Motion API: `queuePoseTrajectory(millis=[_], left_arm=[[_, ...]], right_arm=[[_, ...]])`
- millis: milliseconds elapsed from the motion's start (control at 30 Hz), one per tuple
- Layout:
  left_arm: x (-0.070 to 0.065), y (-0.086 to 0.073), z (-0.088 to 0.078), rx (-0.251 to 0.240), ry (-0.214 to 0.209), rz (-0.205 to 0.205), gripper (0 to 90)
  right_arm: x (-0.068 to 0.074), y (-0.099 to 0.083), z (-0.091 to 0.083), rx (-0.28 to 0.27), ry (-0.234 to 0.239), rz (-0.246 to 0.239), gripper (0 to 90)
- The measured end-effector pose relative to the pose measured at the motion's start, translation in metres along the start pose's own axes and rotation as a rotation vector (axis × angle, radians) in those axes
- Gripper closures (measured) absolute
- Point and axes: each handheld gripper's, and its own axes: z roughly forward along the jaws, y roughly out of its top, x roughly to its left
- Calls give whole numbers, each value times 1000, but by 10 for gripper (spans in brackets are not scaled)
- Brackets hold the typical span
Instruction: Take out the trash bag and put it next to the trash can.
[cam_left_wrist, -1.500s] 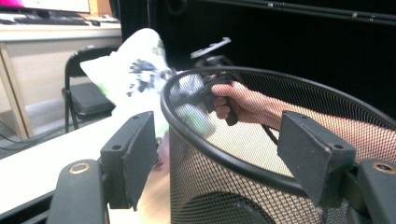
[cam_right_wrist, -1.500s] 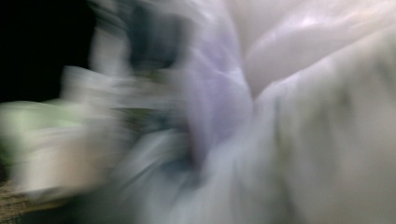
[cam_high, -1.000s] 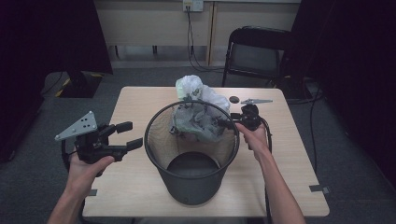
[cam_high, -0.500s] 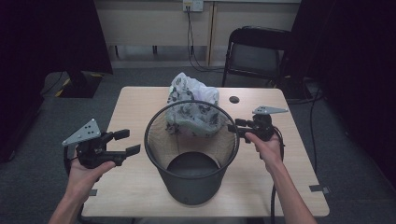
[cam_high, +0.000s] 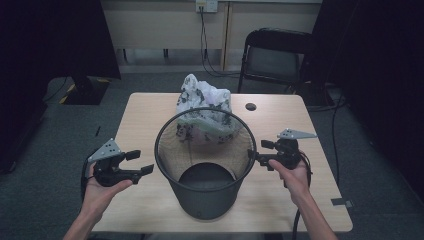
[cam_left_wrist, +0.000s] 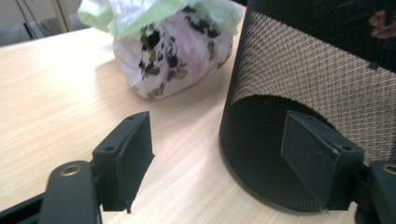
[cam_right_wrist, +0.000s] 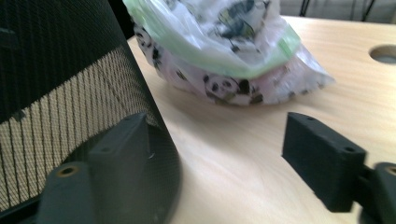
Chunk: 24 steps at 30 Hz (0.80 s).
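Observation:
A black mesh wastebasket stands at the middle of the wooden table. Behind it lies a bunched plastic bag printed with pandas and edged in green. My left gripper hovers open just left of the basket, nothing between its jaws. In the left gripper view the basket wall rises at the right and the bag lies beyond. My right gripper is open beside the basket's right rim. The right gripper view has the basket on the left and the bag ahead.
A round cable hole sits in the table's far right part. A black chair stands behind the table, with cables and a wall socket beyond. Bare tabletop lies on both sides of the basket.
The right gripper has drawn back from the bag to the basket's right side. The bag now rests on the table behind the basket. The left gripper sank slightly toward me.

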Motion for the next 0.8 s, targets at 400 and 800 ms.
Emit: queuePoseTrajectory(millis=[400, 800], left_arm=[[-4, -49, 29, 132, 77, -23, 188], [-24, -81, 61, 289, 87, 18, 173]], right_arm=[[1, -46, -16, 73, -43, 20, 158], [-4, -90, -18, 180, -130, 49, 160]])
